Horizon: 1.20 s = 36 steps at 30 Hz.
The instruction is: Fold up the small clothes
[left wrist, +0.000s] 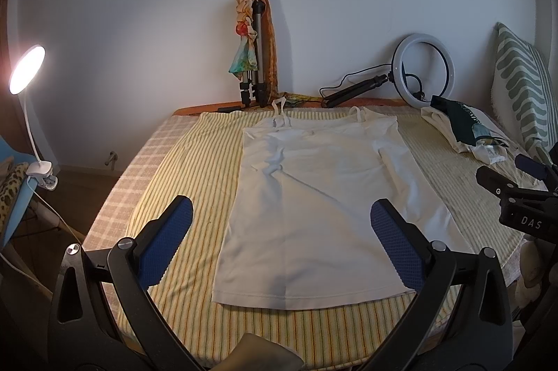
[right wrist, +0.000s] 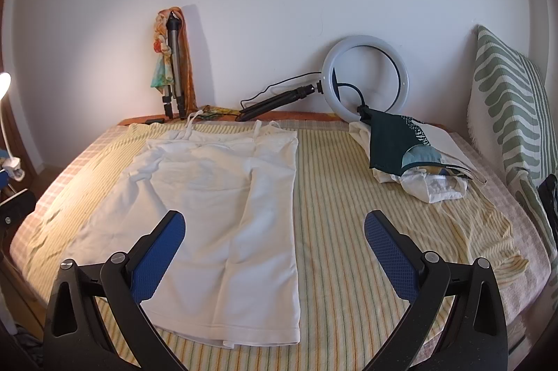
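A white strappy top (left wrist: 314, 196) lies spread flat on the striped bed cover (left wrist: 195, 168), hem toward me and straps toward the wall. My left gripper (left wrist: 282, 214) hovers open above its lower half, holding nothing. In the right wrist view the same white top (right wrist: 216, 196) lies left of centre. My right gripper (right wrist: 275, 228) is open and empty above the top's right edge and the bare striped cover (right wrist: 348, 196). The right gripper's black body (left wrist: 516, 196) shows at the right edge of the left wrist view.
A pile of other clothes (right wrist: 411, 154) sits at the bed's far right, beside a green patterned cushion (right wrist: 509, 113). A ring light (right wrist: 366, 78) and a tripod with scarves (right wrist: 174, 67) lean on the back wall. A lit clip lamp (left wrist: 28, 71) stands left of the bed.
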Available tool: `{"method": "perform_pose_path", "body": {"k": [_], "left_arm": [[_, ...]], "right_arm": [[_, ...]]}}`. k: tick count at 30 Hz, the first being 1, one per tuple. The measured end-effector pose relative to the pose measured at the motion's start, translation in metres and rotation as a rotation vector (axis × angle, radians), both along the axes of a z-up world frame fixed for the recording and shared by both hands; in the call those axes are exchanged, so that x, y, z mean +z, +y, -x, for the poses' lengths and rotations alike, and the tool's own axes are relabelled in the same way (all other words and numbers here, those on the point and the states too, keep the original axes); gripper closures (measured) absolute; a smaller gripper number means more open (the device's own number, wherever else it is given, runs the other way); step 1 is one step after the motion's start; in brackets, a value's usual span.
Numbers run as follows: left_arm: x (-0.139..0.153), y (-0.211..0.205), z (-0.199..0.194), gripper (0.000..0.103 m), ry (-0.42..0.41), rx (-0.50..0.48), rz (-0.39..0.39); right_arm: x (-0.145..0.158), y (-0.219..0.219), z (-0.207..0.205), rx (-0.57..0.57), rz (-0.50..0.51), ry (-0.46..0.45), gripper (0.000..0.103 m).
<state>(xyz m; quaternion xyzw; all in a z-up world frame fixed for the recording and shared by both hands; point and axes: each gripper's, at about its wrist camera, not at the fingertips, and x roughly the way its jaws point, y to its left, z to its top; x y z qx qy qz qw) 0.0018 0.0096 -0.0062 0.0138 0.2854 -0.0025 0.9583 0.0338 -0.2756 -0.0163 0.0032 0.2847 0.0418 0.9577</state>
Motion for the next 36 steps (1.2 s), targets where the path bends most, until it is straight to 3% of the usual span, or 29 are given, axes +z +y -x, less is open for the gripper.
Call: {"method": "perform_pose_path", "body": {"k": [11, 18, 21, 24, 27, 29, 30, 32, 36], "left_arm": [[-0.01, 0.02, 0.0, 0.0, 0.015, 0.044, 0.02], [-0.029, 0.047, -0.004, 0.001, 0.075, 0.085, 0.066], [-0.042, 0.058, -0.009, 0.016, 0.133, 0.095, 0.103], [-0.056, 0.074, -0.013, 0.033, 0.19, 0.105, 0.21], [-0.068, 0.088, -0.015, 0.043, 0.234, 0.116, 0.309], [-0.076, 0.094, -0.017, 0.047, 0.263, 0.125, 0.35], [-0.08, 0.097, -0.018, 0.049, 0.28, 0.127, 0.371], [-0.088, 0.101, -0.021, 0.052, 0.308, 0.133, 0.403], [-0.102, 0.106, -0.028, 0.052, 0.345, 0.154, 0.439]], "right_arm": [[0.0, 0.006, -0.009, 0.03, 0.011, 0.019, 0.001], [0.009, 0.037, -0.046, 0.185, -0.042, 0.131, 0.001], [0.014, 0.066, -0.071, 0.261, -0.013, 0.156, 0.001], [0.018, 0.096, -0.096, 0.323, 0.015, 0.172, 0.003], [0.02, 0.119, -0.119, 0.378, -0.035, 0.225, 0.007], [0.018, 0.136, -0.138, 0.409, -0.081, 0.266, 0.01], [0.017, 0.146, -0.148, 0.416, -0.09, 0.283, 0.02], [0.014, 0.166, -0.165, 0.428, -0.091, 0.319, 0.028], [0.003, 0.202, -0.194, 0.471, -0.108, 0.385, 0.028]]}}
